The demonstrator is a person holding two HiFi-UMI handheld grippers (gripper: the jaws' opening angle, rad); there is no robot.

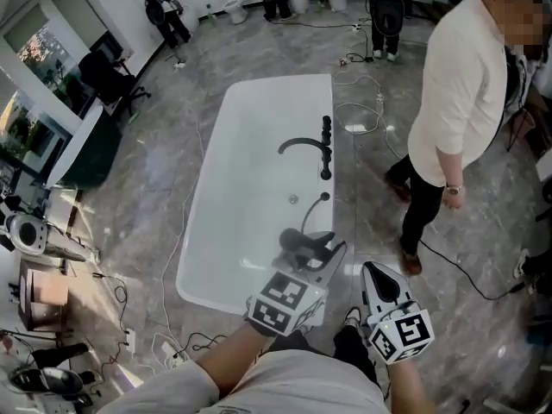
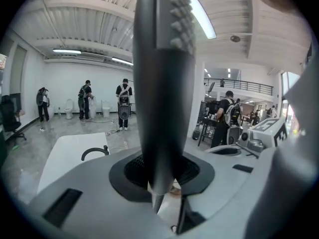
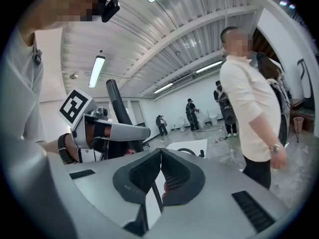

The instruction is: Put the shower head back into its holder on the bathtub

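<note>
The left tongs (image 2: pixel 160 176) are clamped on the shower head (image 2: pixel 162 83), held over the bathtub's (image 1: pixel 250 136) 6 o'clock end. The right tongs (image 3: pixel 160 158), at their 3 o'clock, are pressed together, empty.

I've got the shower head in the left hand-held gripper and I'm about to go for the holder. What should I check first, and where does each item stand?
1. Grip on the shower head: ok. The left hand-held gripper has its jaws clamped on the handle.
2. The right hand-held gripper free: ok. Its jaws are together with nothing between them.
3. The holder empty: cannot tell. The black fittings on the bathtub rim are too small to tell apart.
4. Head at the fittings: not ok. It is over the tub's near end.
5. Fitting side clear: not ok. A person stands on that side.
</note>
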